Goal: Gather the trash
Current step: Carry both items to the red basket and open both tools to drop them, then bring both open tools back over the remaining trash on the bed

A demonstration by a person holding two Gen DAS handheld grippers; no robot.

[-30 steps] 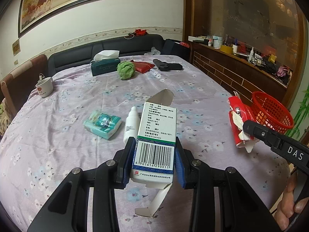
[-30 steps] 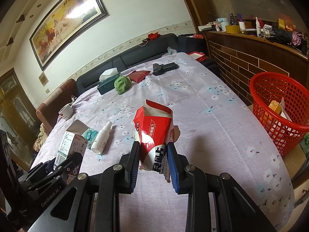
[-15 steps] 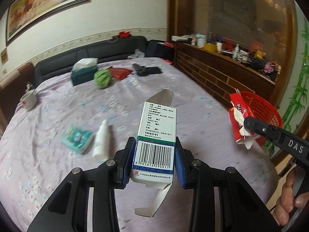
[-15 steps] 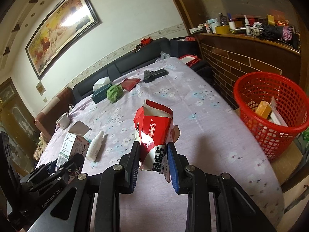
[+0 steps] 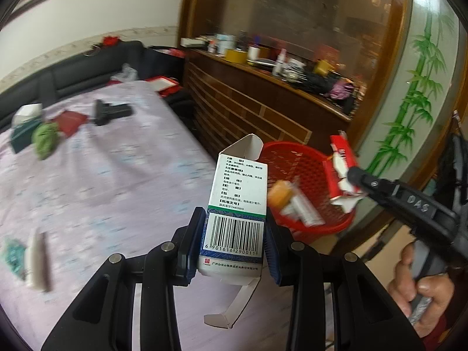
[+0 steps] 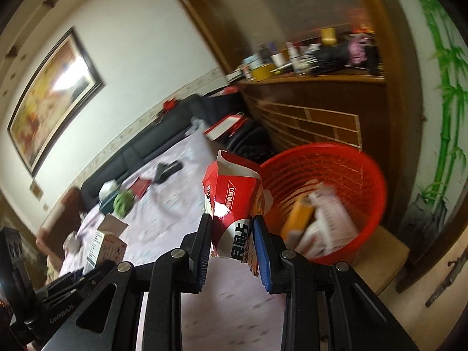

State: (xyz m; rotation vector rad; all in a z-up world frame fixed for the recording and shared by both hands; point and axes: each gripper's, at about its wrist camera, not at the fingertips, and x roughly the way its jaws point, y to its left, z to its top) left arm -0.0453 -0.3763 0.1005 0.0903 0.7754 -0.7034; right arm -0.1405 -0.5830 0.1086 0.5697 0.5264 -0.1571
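Both views have swung from the bench to the red basket (image 6: pixel 324 175): left gripper (image 5: pixel 234 247) clamps the white medicine box (image 5: pixel 238 204), right gripper (image 6: pixel 232 247) clamps the torn red carton (image 6: pixel 234 204) near the rim, drop-off likely imminent.

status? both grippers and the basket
Left gripper shut on white box. Right gripper shut on red carton. Red basket ahead, part full. Path clear.

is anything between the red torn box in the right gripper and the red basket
Nothing visible. The red torn box, clamped in the right gripper, sits beside the open red basket, with only air between them.
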